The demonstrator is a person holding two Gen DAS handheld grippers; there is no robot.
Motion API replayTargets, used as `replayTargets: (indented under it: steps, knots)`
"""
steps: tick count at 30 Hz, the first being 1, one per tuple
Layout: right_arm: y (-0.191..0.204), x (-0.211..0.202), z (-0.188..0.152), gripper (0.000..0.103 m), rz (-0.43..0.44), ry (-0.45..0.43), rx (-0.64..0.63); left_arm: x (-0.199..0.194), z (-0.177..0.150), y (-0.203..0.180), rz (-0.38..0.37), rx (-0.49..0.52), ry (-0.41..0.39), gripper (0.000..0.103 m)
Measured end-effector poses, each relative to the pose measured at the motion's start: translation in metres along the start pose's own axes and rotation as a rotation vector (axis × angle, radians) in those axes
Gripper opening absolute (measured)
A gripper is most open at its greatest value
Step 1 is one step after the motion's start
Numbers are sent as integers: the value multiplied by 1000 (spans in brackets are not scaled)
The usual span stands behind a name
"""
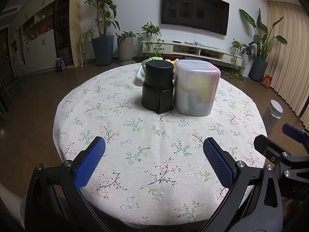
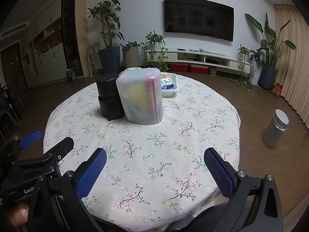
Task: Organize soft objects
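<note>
A frosted translucent plastic container (image 1: 196, 88) stands upright mid-table, with yellow and pink things dimly visible inside; it also shows in the right wrist view (image 2: 142, 96). A black cylindrical case (image 1: 157, 86) stands touching its left side, also seen in the right wrist view (image 2: 110, 96). Behind them a white tray (image 2: 170, 89) holds a blue printed pack and green and yellow soft items. My left gripper (image 1: 154, 160) is open and empty over the near table. My right gripper (image 2: 155, 172) is open and empty beside it.
The round table has a floral cloth (image 1: 154, 135) with its edge close to me. A grey bin (image 2: 276, 131) stands on the floor at right. Potted plants (image 1: 102, 36), a TV unit and curtains line the far walls.
</note>
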State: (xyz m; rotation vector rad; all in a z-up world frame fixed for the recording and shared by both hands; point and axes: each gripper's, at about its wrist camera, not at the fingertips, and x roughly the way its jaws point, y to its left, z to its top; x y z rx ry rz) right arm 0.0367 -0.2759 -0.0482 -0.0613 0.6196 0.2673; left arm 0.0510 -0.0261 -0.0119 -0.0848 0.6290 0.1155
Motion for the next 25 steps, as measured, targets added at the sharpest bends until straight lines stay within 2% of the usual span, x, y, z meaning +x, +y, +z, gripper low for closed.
replayTargets:
  steps: [25]
  knots:
    - [0,-1,0,103,1,1,1,-2,1,2,8,0,-7,103]
